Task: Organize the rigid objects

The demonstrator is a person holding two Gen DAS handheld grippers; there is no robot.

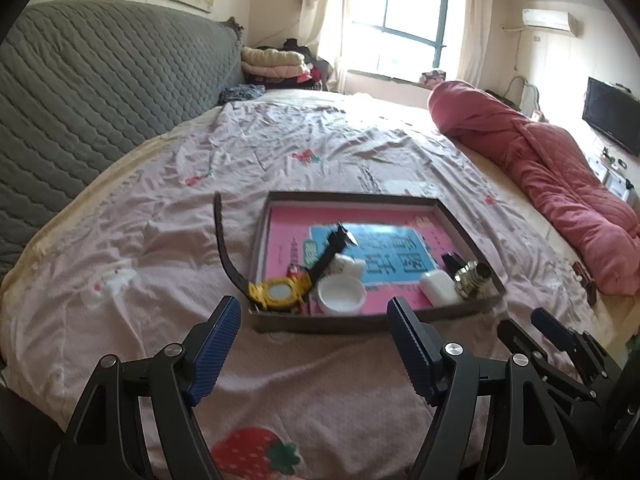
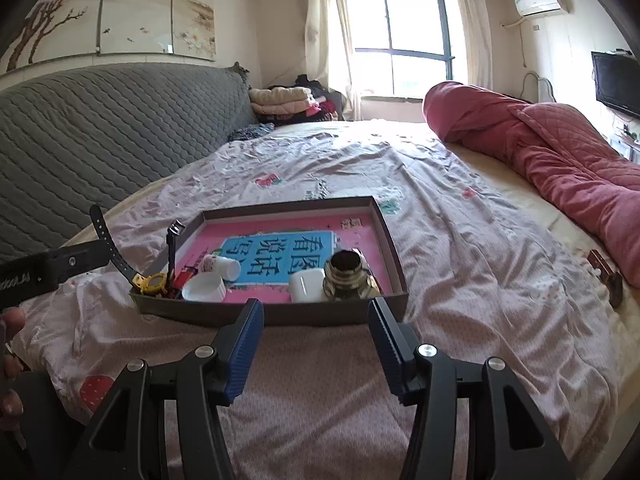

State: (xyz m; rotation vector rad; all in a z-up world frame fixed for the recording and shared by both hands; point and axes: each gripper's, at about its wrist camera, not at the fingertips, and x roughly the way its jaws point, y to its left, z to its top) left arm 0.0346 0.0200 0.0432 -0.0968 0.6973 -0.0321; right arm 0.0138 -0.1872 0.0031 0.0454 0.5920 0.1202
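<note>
Left wrist: left gripper (image 1: 312,322) is held wide open, empty, just short of the tray (image 1: 360,322); yellow watch (image 1: 280,292) is seen in its near-left corner. Right gripper (image 2: 316,320) likewise open, empty.

We see daylight flooding through the dark-framed, blown-out window (image 2: 400,40), soft shadows, slight motion blur, and heavy fisheye bending with black corners.

A wide bed (image 2: 460,248) with a pale strawberry-print sheet fills the room, bright daylight falling across it from the curtained window (image 2: 400,36) behind its far side. Left of the bed rises a grey quilted headboard (image 2: 100,128) under a blossom mural (image 2: 120,8). To the bed's right hang an air conditioner (image 2: 540,2) and a wall television (image 2: 618,80).
</note>
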